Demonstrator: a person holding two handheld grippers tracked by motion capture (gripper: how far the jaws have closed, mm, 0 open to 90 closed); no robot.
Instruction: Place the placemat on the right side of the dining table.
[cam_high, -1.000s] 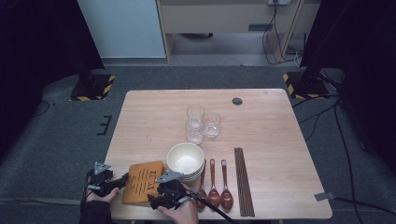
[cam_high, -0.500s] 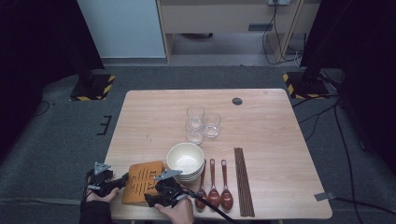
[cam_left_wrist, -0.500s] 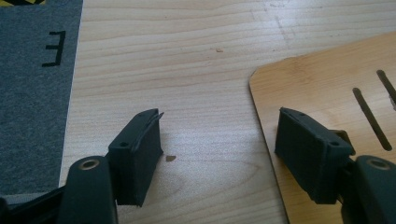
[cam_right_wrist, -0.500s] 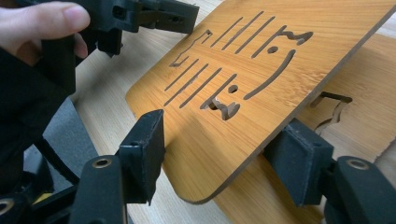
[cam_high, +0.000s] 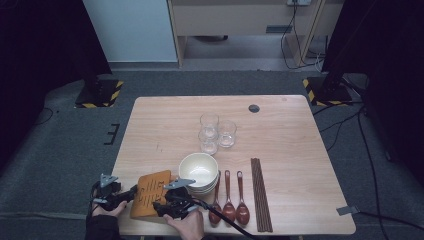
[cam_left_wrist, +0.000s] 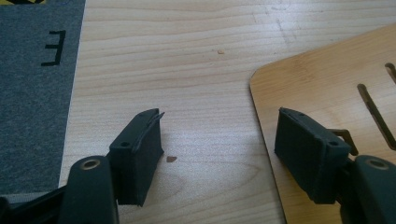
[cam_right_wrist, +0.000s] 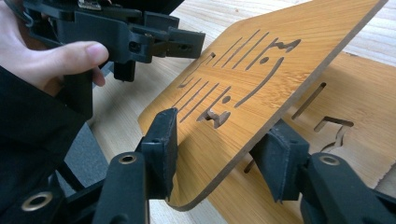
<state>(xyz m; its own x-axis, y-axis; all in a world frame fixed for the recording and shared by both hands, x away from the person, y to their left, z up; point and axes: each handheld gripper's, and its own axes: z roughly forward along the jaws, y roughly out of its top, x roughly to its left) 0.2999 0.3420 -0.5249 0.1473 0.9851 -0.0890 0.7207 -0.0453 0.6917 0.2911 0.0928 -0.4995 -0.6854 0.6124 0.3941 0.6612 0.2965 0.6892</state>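
Bamboo board (cam_right_wrist: 261, 88) sits tilted btwn right gripper (cam_right_wrist: 219, 154) jaws, pinched at its near edge. Left gripper (cam_left_wrist: 217, 149) spread wide, holding nothing, jaws straddling a second board's (cam_left_wrist: 322, 88) left edge.

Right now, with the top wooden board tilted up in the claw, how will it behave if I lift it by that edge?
Probably stiff: the top wooden board looks flat though tilted up from one edge in the right claw. Likely light, being thin with cut-out slots. Its smooth face might slip in the grip.
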